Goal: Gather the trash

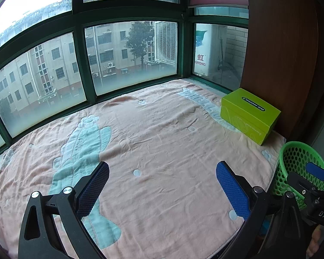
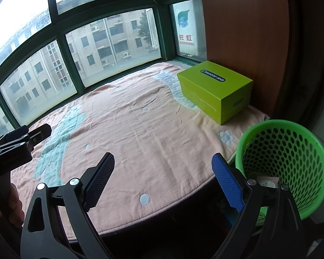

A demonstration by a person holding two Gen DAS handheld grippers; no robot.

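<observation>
A green perforated waste basket [image 2: 287,149] stands off the right front corner of the blanket; some paper lies at its bottom [image 2: 267,182]. It also shows at the right edge of the left wrist view, waste basket [image 1: 296,157]. My left gripper [image 1: 162,172] hovers open over the pink blanket with nothing between its blue pads. My right gripper [image 2: 163,166] is open too, over the blanket's front edge, its right finger close to the basket rim. No loose trash shows on the blanket.
A pink blanket [image 1: 162,133] with pale blue patterns covers a window ledge. A lime green box [image 2: 216,88] sits at its far right corner against a brown wooden panel [image 2: 244,32]. Green-framed windows [image 1: 80,69] close off the back. A hand [image 2: 13,207] holds the other gripper at left.
</observation>
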